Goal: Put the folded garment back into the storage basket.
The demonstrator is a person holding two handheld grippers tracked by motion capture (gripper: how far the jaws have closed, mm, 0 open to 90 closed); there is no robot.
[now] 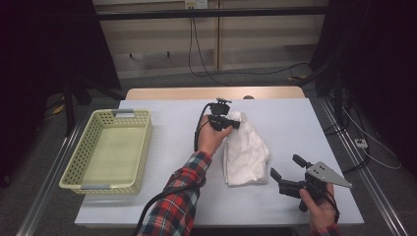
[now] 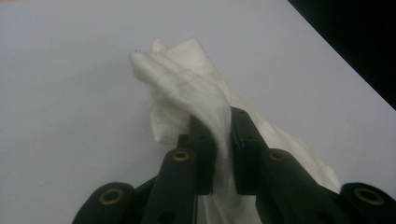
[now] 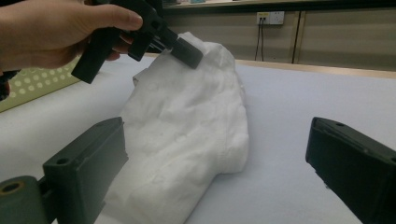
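Near edge: my right gripper (image 1: 287, 172) idle, jaws wide apart, nothing between them, just off the cloth's near corner. White cloth (image 1: 246, 152) on the table (image 1: 172, 123), long axis running away from me; near end lies flat, far end peaked up. That far end is pinched in my left gripper (image 2: 223, 135), jaws clamped on a fold of fabric. Left is at the cloth, right just short of its loose near end. Basket (image 1: 93, 132) well apart, far left, likely where the cloth goes.

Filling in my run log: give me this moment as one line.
left gripper: shut on white cloth, far end lifted | right gripper: open, beside cloth | basket: empty
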